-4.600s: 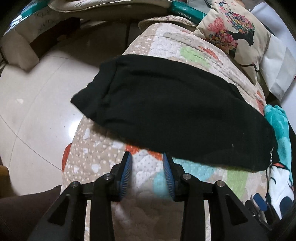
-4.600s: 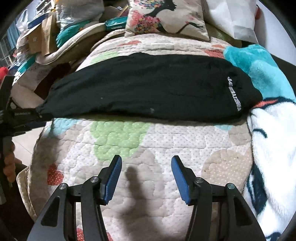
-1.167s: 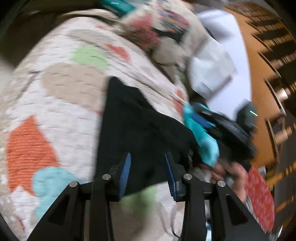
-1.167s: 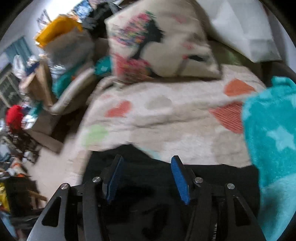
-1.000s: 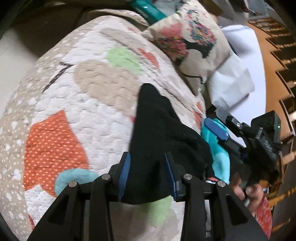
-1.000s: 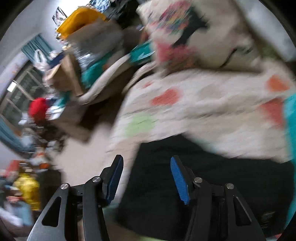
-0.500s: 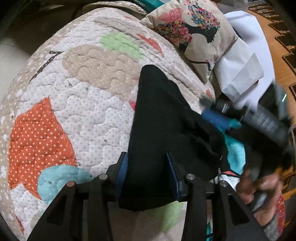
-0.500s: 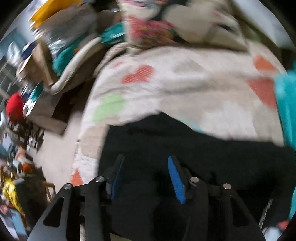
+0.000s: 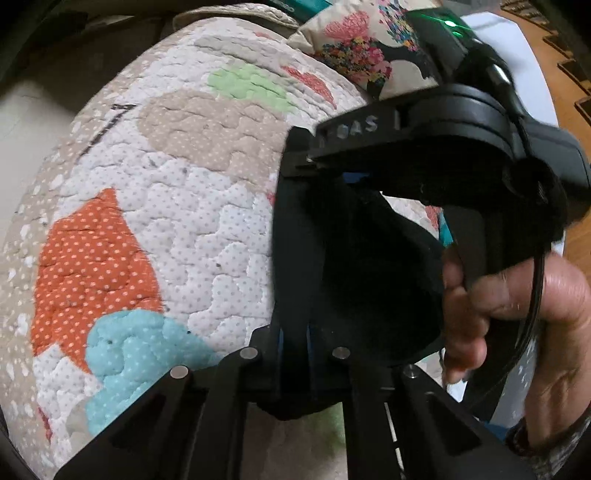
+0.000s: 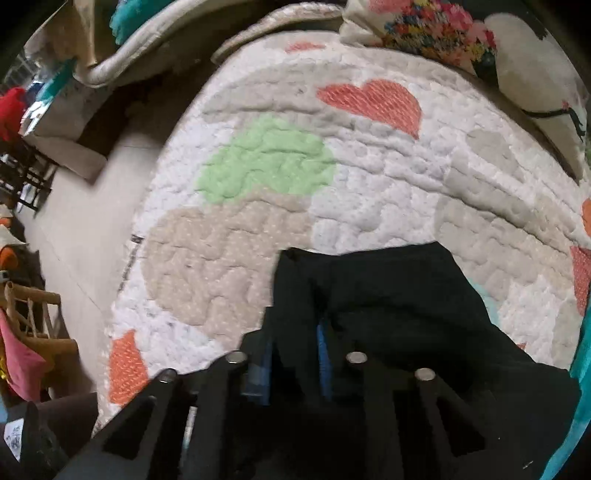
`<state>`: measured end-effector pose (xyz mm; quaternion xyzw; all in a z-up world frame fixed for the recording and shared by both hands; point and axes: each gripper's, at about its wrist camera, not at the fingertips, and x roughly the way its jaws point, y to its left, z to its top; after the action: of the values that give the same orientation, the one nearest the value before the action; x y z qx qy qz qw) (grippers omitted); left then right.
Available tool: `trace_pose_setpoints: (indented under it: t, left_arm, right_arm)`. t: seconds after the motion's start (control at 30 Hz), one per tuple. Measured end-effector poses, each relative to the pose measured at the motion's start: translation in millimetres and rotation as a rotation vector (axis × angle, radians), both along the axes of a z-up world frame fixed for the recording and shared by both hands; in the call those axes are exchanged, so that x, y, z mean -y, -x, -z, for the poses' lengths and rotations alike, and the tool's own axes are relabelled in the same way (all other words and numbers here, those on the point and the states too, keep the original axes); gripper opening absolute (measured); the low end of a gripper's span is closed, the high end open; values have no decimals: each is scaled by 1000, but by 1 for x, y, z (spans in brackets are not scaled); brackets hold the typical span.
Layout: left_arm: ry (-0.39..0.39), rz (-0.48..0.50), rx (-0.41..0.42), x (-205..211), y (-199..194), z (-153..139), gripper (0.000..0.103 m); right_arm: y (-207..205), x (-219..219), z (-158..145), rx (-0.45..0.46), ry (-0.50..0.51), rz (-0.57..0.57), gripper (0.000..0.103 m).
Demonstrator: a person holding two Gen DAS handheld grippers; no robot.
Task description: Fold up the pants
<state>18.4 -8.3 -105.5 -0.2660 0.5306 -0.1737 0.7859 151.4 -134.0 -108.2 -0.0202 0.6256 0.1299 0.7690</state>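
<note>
The black pants [image 9: 354, 280] lie folded over on the patchwork quilt [image 9: 147, 206]. My left gripper [image 9: 293, 339] is shut on the near edge of the pants. The right gripper's body [image 9: 443, 136] and the hand holding it fill the right of the left wrist view, over the far edge of the fold. In the right wrist view my right gripper [image 10: 291, 350] is shut on a raised fold of the pants [image 10: 399, 295], above the quilt [image 10: 266, 162].
A floral cushion [image 10: 461, 33] lies at the quilt's far edge. A teal blanket [image 10: 580, 369] lies at the right. Bare floor [image 10: 74, 221] and cluttered furniture lie to the left of the quilt.
Both grippers have closed from open onto the pants. The right gripper has swung close over the far side of the fold, filling the left wrist view.
</note>
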Motion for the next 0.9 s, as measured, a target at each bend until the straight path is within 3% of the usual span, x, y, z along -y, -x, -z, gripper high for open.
trace_pose_setpoints:
  t: [0.33, 0.5, 0.57, 0.63, 0.67, 0.73, 0.9]
  left_arm:
    - [29, -121, -26, -54, 10, -5, 8]
    - [-31, -231, -54, -91, 20, -5, 9]
    - [-53, -273, -86, -99, 21, 0, 16]
    - [-53, -313, -130, -108, 24, 7, 23]
    - [-24, -330, -145, -115, 30, 11, 23]
    - [38, -356, -170, -123, 31, 16, 24]
    - [23, -405, -117, -135, 38, 5, 24]
  right_arm:
    - [6, -51, -22, 59, -66, -74, 13]
    - [4, -96, -19, 51, -92, -126, 13]
    - [3, -112, -13, 45, -84, -142, 14]
    - [1, -113, -7, 23, -85, -134, 25]
    - [-1, -112, -6, 17, -99, -120, 26]
    - [-3, -102, -13, 27, -156, -86, 40]
    - [-2, -40, -65, 141, -283, 44, 50]
